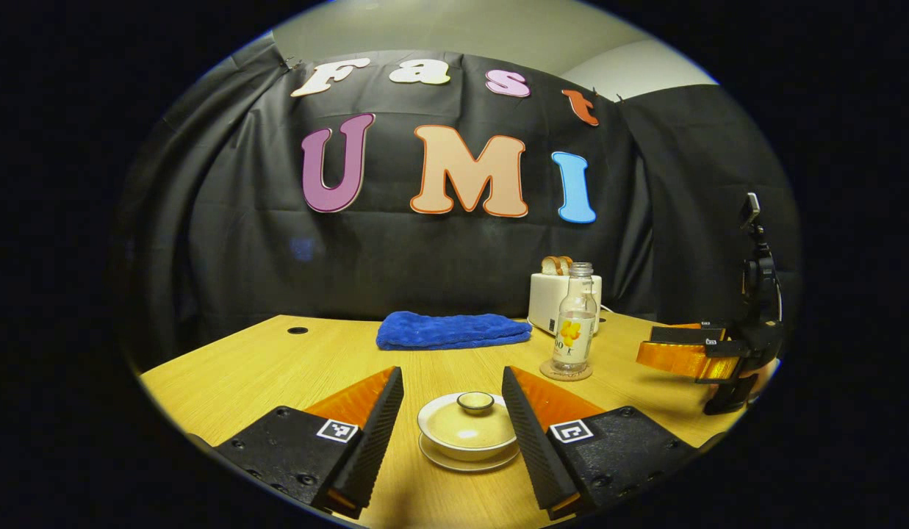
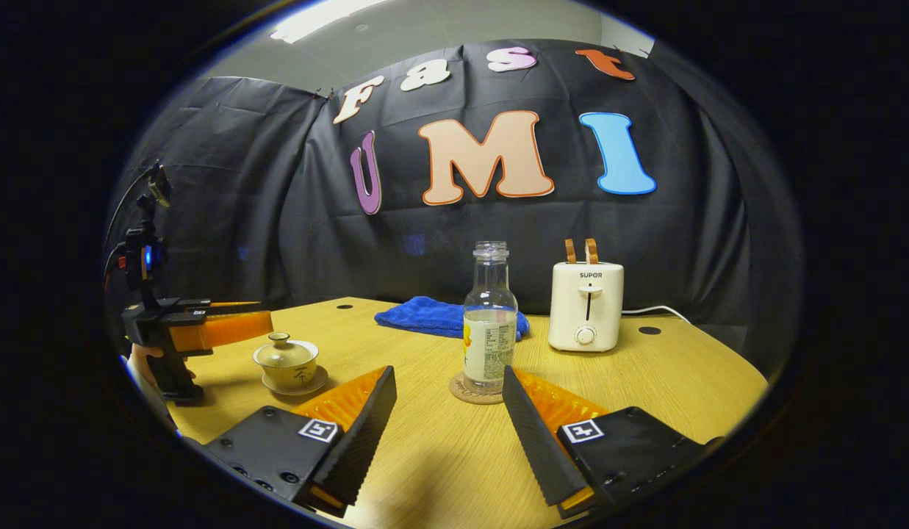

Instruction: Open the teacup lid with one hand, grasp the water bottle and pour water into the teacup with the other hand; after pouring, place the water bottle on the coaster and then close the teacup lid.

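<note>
A cream teacup [image 1: 467, 432] with its lid on and a small knob on top sits on a saucer, right between the fingers of my open left gripper [image 1: 454, 433], which do not touch it. The clear uncapped water bottle [image 1: 574, 323] stands upright on a round cork coaster [image 1: 566, 372] beyond it. In the right gripper view the bottle [image 2: 490, 323] on its coaster [image 2: 475, 391] stands just ahead of my open right gripper [image 2: 448, 433], a little apart from the fingers. The teacup [image 2: 286, 360] sits at the left there, beside the left gripper [image 2: 226, 327].
A folded blue cloth [image 1: 453, 330] lies toward the back of the wooden table [image 1: 278, 367]. A white toaster [image 2: 586, 306] with two bread slices stands behind the bottle, its cord trailing right. The right gripper [image 1: 689, 353] hovers at the table's right side.
</note>
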Available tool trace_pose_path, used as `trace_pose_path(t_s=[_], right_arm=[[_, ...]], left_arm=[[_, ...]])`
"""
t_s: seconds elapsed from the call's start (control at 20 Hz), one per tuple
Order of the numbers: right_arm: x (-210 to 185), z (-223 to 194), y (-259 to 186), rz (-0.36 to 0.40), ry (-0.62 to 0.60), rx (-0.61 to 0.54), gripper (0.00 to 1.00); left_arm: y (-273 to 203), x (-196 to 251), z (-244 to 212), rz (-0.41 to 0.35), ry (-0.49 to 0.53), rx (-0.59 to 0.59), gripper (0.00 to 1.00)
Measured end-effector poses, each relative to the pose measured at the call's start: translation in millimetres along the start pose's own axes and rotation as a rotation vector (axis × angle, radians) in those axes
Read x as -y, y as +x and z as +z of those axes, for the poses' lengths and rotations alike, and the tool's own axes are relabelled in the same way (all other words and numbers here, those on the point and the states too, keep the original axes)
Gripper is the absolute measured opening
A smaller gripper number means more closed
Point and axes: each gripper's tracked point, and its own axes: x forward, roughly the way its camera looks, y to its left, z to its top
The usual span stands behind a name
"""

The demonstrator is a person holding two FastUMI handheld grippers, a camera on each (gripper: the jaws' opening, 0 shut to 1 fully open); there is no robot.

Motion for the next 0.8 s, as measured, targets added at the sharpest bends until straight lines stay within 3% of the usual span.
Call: trace_pose_path(t_s=[0.6,0.65,0.75,0.8], right_arm=[[3.5,5.2,-2.8,-0.021,0.0,0.034,0.94],[4.1,5.2,-2.7,-0.021,0.001,0.037,0.9],[4.2,5.0,-3.1,-0.023,0.002,0.037,0.97],[3.9,5.5,-3.0,-0.022,0.001,0.039,0.91]], left_arm=[[-15.3,-17.3,-5.8,0.042,-0.01,0.006,0.79],[-15.0,-17.2,-5.5,0.043,-0.01,0.007,0.8],[-14.2,-18.4,-7.7,0.047,-0.008,0.006,0.79],[-15.1,-19.4,-6.2,0.047,-0.009,0.008,0.79]])
